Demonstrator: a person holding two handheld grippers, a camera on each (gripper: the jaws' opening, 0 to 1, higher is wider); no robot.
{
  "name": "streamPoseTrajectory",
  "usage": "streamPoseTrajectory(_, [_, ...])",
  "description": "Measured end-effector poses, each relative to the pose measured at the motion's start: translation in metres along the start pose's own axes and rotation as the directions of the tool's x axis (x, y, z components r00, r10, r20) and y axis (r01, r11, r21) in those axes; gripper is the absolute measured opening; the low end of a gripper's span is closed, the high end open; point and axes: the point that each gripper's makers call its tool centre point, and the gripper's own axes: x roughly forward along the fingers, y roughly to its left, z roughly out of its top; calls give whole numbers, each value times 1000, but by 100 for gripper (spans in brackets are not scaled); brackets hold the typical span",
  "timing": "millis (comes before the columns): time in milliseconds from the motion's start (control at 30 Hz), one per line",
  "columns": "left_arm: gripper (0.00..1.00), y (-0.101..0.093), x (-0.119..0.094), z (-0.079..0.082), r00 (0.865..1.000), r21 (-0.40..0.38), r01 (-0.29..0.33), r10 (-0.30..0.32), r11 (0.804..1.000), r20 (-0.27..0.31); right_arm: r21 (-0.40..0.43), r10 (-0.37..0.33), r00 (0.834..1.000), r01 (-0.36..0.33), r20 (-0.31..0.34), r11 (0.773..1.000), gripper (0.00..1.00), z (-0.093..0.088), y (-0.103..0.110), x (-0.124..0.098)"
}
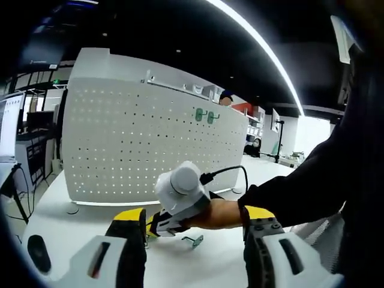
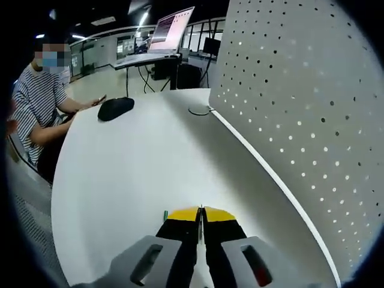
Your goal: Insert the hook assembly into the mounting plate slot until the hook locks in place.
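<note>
**Right jaws pinched on a thin metal piece; left jaws wide over bare table**

In the left gripper view the left gripper stands with its jaws spread wide and nothing between them; ahead of the gap lies open white table, running to the foot of the pegboard, which stands upright across the far side; the board's lower edge meets the table well beyond the jaw tips, and the table's curved edge falls away to the left of the left jaw. Between and just beyond the jaws the right gripper comes in from the right, held by a hand in a dark sleeve; one small metal hook lies on the table just ahead of the gap, near the right gripper's tip. High on the board, above the right jaw, two green hooks hang side by side.

In the right gripper view the right gripper has its jaws drawn almost together on a thin metal sliver at the tips; what the sliver belongs to cannot be told. The pegboard rises close along the right of the jaws; to the left and ahead the table is open up to its rounded edge. Far ahead sits one black mouse; a person in a striped shirt sits beyond the left edge; one laptop stands on a desk behind.
</note>
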Motion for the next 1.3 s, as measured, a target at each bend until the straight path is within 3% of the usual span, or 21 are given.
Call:
streamPoseTrajectory(367, [66, -2, 0, 0, 1000, 11, 6, -6, 1000, -1, 61, -35, 999, 33, 40, 998, 0, 1, -16, -27])
streamPoseTrajectory(567, [66, -2, 0, 0, 1000, 19, 7, -7, 1000, -4, 140, -42, 992, 25, 122, 990, 0, 14, -16, -48])
streamPoseTrajectory(900, [65, -4, 1, -1, 1000, 27, 13, -13, 1000, -10, 256, -56, 964, -13, 261, 967, 0, 37, -16, -91])
streamPoseTrajectory(1300, [61, 0, -1, 1, 1000, 9, -6, 6, 1000, 0, 258, -63, 923, -40, 379, 965, 0, 64, -1, -142])
